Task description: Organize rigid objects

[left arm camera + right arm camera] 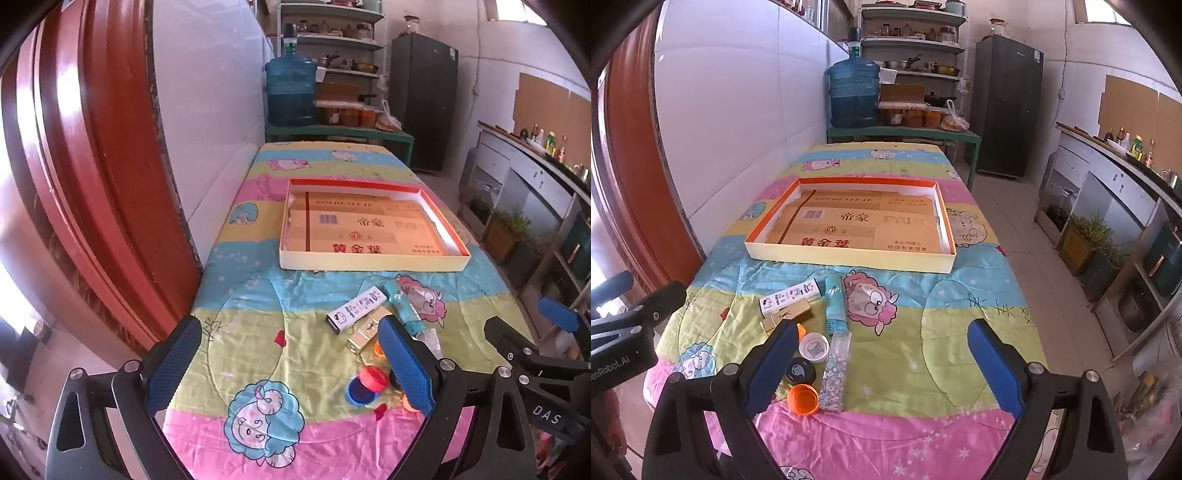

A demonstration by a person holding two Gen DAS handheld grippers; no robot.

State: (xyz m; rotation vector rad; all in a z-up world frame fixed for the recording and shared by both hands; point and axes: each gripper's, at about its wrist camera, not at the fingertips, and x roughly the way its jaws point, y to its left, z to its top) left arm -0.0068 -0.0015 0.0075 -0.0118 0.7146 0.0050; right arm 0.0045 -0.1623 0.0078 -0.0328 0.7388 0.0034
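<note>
Both tools, left (288,363) and right (882,363), hang spread and empty. Small boxes (788,295) and caps (813,346) lie bunched just ahead, the tray (849,258) beyond; a wide closing probably nudges neighbours off the worktop (923,332).

Way past the tongs there's a big blue water jug (853,94) on a green bench (905,133), shelves of jars (913,37) behind it, dark fridge (1006,107) off right, potted plants (1084,240) too.

Shallow open box (849,260), empty; sm. boxes (788,295), tubes (835,306), caps (802,398) clustered just before it
</note>
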